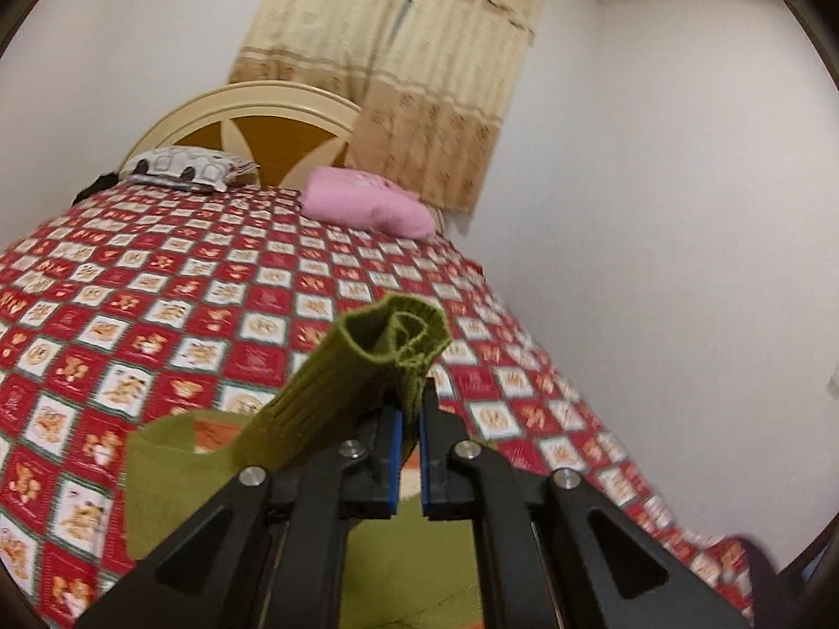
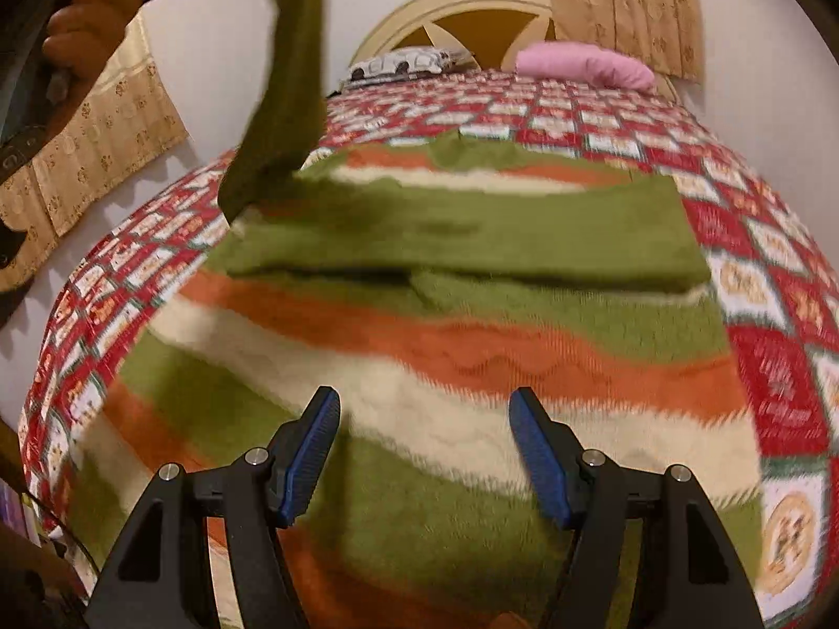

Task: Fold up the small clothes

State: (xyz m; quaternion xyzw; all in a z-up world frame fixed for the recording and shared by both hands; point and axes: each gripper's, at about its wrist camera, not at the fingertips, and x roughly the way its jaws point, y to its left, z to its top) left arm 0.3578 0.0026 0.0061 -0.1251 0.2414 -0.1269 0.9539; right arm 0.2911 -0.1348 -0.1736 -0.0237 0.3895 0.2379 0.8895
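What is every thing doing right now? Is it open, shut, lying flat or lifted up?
Left tongs: shut on the green sleeve.
Green sleeve: lifted off the bed, cuff bunched.
Right tongs: open, holding nothing, above the sweater.
Striped sweater: lying flat on the bed, other sleeve folded across it.
Pink pillow: lying by the headboard.
Curtain: drawn shut.

No readable text, label, brand, number or sign is showing in either view. The white squares of the red checked bedspread [image 1: 220, 288] ahead of the jaws are carrying orange figures, but blur is keeping any lettering among them illegible. The patterned pillow [image 1: 183, 170] far beyond the jaws is showing no legible writing either.
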